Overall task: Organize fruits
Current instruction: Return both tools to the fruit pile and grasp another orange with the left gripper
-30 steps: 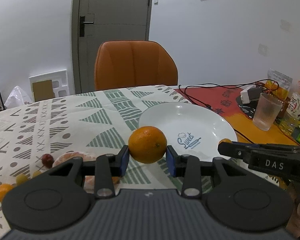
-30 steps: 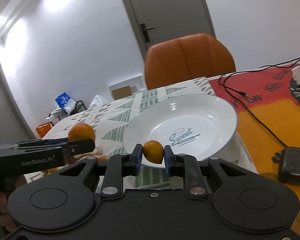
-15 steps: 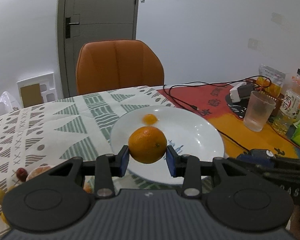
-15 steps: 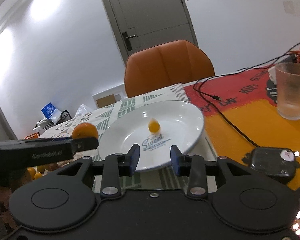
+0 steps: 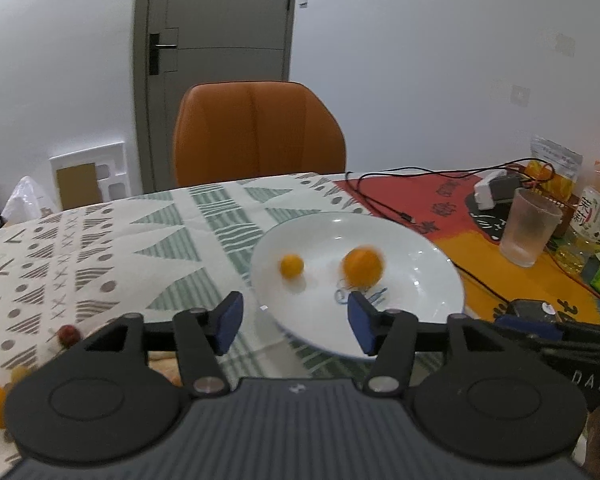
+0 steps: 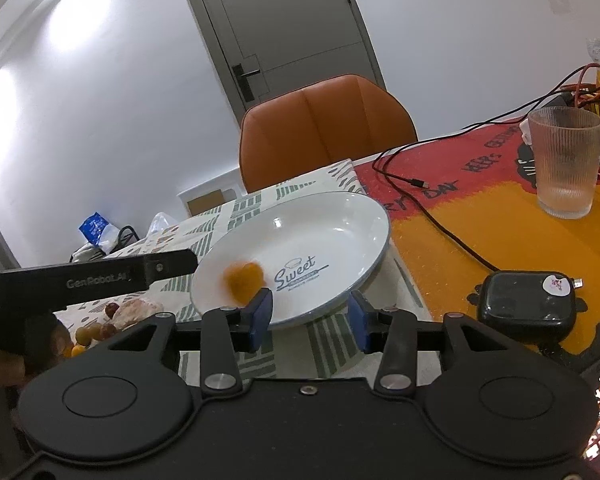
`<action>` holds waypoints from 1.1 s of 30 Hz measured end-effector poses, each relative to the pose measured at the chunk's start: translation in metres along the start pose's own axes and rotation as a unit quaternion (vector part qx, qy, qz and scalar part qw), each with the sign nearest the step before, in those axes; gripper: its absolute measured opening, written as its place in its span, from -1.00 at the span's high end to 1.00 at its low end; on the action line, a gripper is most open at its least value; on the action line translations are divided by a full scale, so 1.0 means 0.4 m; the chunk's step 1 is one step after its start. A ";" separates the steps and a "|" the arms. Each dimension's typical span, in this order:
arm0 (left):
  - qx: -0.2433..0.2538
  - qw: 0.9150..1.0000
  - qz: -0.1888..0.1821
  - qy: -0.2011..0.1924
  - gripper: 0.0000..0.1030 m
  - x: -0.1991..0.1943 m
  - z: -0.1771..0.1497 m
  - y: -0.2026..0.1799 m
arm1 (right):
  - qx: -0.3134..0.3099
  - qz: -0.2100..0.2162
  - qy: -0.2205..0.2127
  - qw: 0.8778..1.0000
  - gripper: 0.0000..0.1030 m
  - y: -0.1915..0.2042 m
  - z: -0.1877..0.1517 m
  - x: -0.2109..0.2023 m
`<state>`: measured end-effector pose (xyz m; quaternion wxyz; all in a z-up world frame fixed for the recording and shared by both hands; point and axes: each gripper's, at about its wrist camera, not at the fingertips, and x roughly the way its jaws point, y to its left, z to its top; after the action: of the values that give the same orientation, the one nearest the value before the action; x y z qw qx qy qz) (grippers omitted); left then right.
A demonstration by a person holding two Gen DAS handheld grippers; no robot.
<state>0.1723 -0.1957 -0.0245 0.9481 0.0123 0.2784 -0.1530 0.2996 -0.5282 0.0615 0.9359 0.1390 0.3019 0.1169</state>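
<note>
Both grippers' fingers just opened, nothing btwn: left gripper [image 5: 294, 322], right gripper [image 6: 310, 318]. Orange [image 5: 362, 267] & kumquat [image 5: 292, 266] on plate [image 5: 432, 304] ahead.

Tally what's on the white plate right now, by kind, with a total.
Larger orange: 1
Small orange fruit: 1
Total on the white plate: 2

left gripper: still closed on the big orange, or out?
Out. The left gripper is open, its jaws just widened with nothing between them. The big orange, motion-blurred, is in the white plate beside the small orange.
</note>
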 end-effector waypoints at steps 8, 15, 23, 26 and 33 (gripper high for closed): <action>-0.023 0.999 0.028 0.000 -0.53 -0.040 -0.014 0.057 | -0.009 -0.002 0.004 1.000 -0.07 0.030 -0.004 0.002; -0.034 0.998 0.043 -0.002 -0.71 -0.073 -0.026 0.095 | -0.020 -0.001 0.005 1.000 -0.27 0.061 -0.006 0.001; -0.038 0.998 0.054 -0.012 -0.86 -0.122 -0.045 0.139 | -0.036 0.002 -0.002 0.999 -0.54 0.110 -0.001 -0.004; -0.045 0.997 0.061 -0.015 -0.91 -0.138 -0.055 0.163 | -0.039 0.005 -0.007 0.999 -0.86 0.130 0.000 -0.007; -0.057 0.995 0.081 -0.011 -0.92 -0.173 -0.073 0.207 | -0.051 0.027 -0.012 0.998 -1.00 0.184 -0.008 -0.005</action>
<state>0.1264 -0.0940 -0.0176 0.9595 -0.0207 0.2745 -0.0600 0.2862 -0.4596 0.0845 0.9418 0.1004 0.2805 0.1555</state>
